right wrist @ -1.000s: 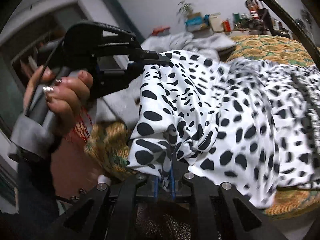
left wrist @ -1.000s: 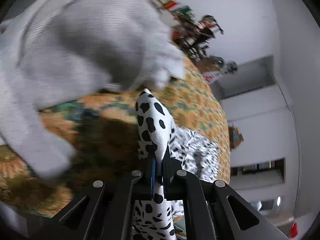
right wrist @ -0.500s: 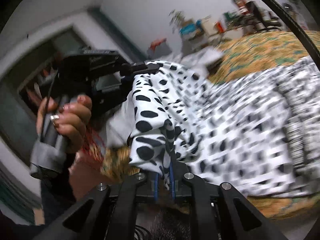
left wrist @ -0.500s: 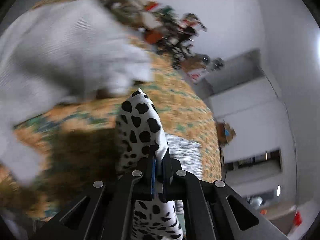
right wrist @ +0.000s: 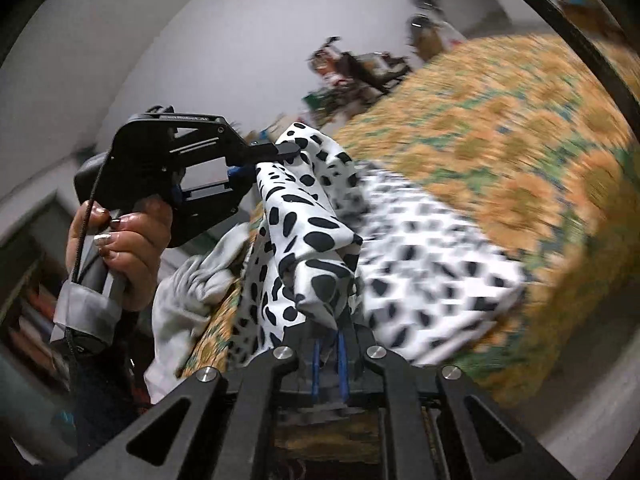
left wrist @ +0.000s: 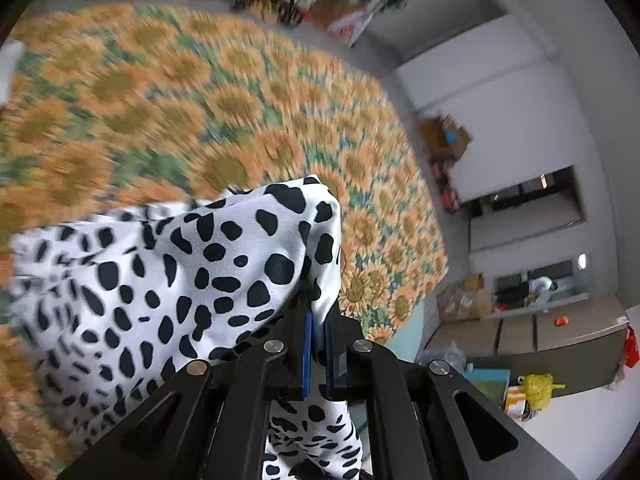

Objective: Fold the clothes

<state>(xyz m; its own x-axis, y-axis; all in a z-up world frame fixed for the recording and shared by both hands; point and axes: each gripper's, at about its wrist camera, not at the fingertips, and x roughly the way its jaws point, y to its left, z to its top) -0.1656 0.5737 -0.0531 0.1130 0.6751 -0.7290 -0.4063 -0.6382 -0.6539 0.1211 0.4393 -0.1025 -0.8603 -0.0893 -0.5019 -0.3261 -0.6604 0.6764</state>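
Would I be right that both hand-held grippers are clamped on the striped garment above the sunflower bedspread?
Nearly: the garment is white with black spots, not striped, as the left wrist view shows. Both the left hand-held gripper and right hand-held gripper are clamped on it above the sunflower bedspread.

1. The left wrist camera sits just behind the left gripper, looking steeply down along its fingers at the sunflower bedspread and the room's far wall.
2. The right wrist camera rides behind the right gripper, aimed less steeply across the bed, with the left gripper close by.
3. Both views share the spotted garment and the bedspread.
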